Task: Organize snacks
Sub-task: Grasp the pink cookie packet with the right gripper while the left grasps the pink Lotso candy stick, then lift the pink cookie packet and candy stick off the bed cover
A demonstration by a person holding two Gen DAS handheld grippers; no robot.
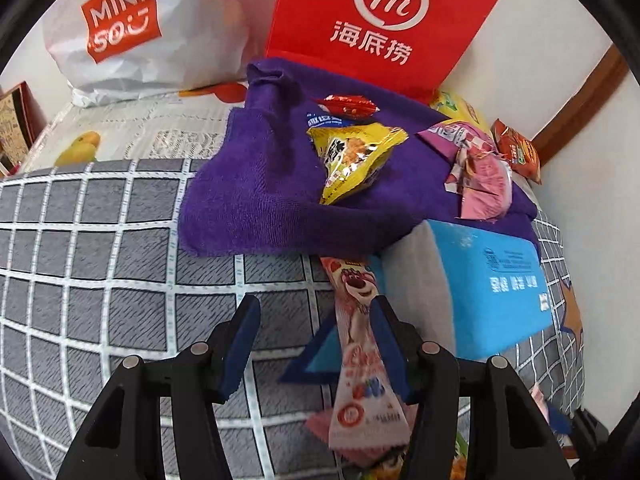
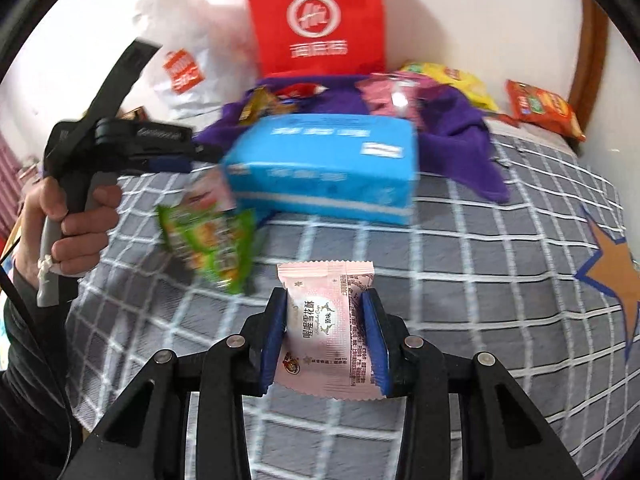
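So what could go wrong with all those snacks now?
The pink strawberry-bear packet touches only one finger of the left tongs, so it might drop. The yellow packet and pink packet lie on the bunched purple towel, so a nudge could slide them off.

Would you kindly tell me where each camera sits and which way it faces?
Left wrist: on the left gripper, angled down at the purple towel; only its jaws show.
Right wrist: on the right gripper, angled down across the checked bedspread; jaws and the hand holding the other gripper show.
Shared: blue box, red bag.
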